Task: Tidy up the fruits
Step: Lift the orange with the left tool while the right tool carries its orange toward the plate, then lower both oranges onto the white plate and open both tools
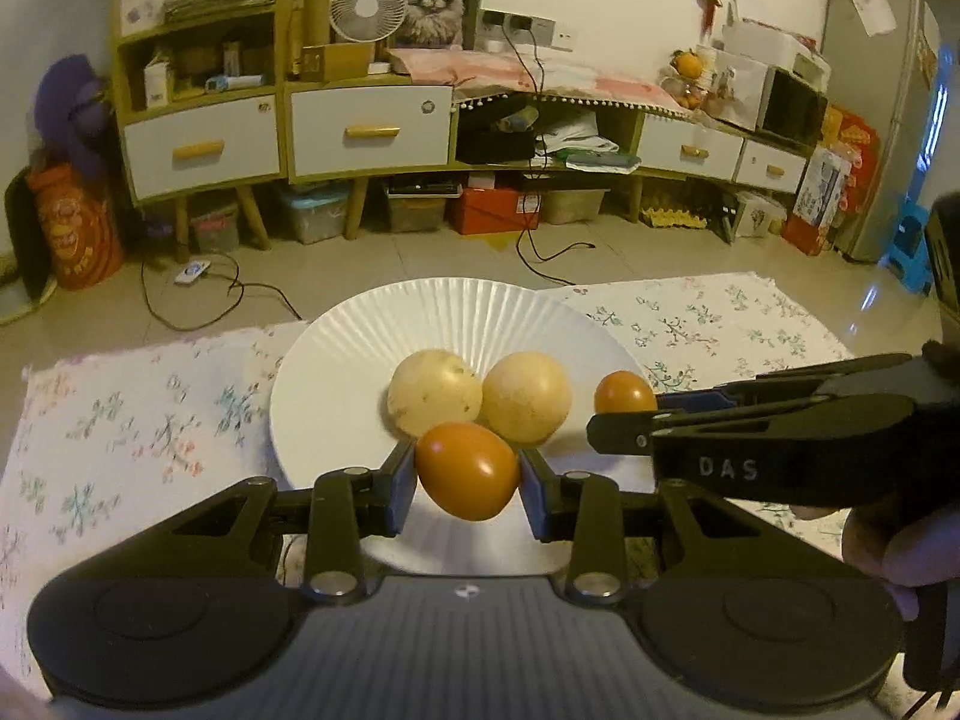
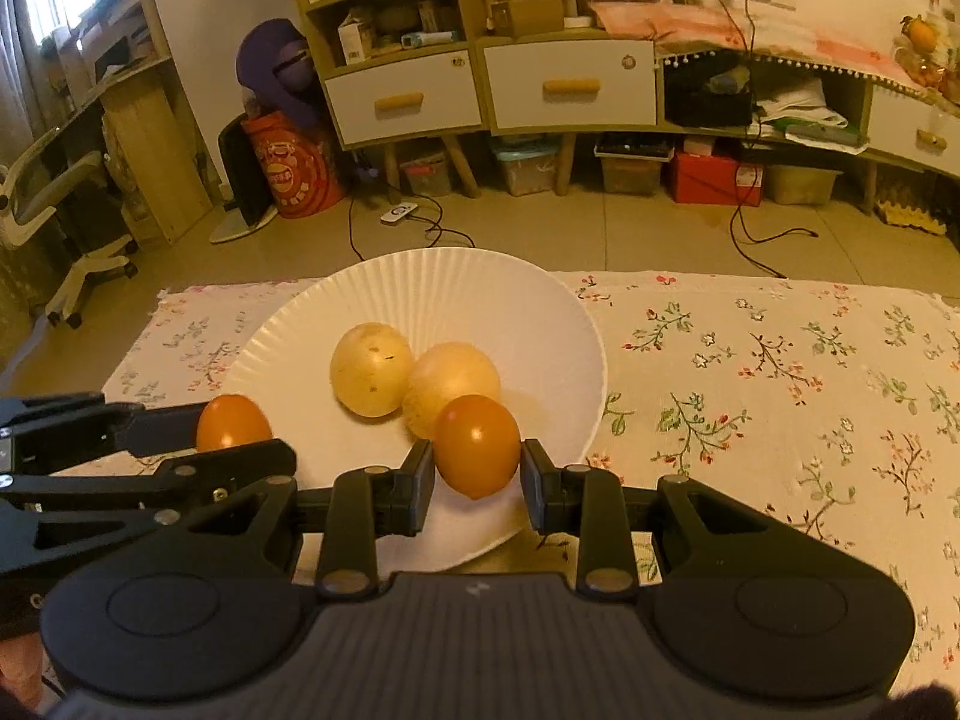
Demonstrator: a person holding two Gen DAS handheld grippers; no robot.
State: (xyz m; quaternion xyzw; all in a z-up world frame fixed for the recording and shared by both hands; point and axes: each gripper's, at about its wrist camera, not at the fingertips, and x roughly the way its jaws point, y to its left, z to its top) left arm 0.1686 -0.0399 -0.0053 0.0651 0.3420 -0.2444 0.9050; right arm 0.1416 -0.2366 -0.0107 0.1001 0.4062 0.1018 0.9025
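Left wrist view, left to right: floral-printed cloth spread over the surface. White fluted paper plate resting on the cloth. Two pale yellow round fruits lying side by side on the plate, touching each other. Left tool positioned over the near part of the plate, blue-padded fingers clamped on a smooth orange round fruit, one pad on each side. Held fruit raised just in front of the two pale fruits. Right tool entering from the right edge, narrow black fingers pinched on a second, smaller-looking orange round fruit near the right rim of the plate. Part of a hand visible behind that tool.

Right wrist view, left to right: left tool entering from the left edge, closed on its orange fruit beside the left rim of the plate. Pale fruits at the plate centre, in contact. Right tool centred low, fingers clamped on the second orange fruit, held above the near right part of the plate and just in front of the pale pair. Cloth extending to the right.

Background: tiled floor and a wooden cabinet with white drawers along the far wall.
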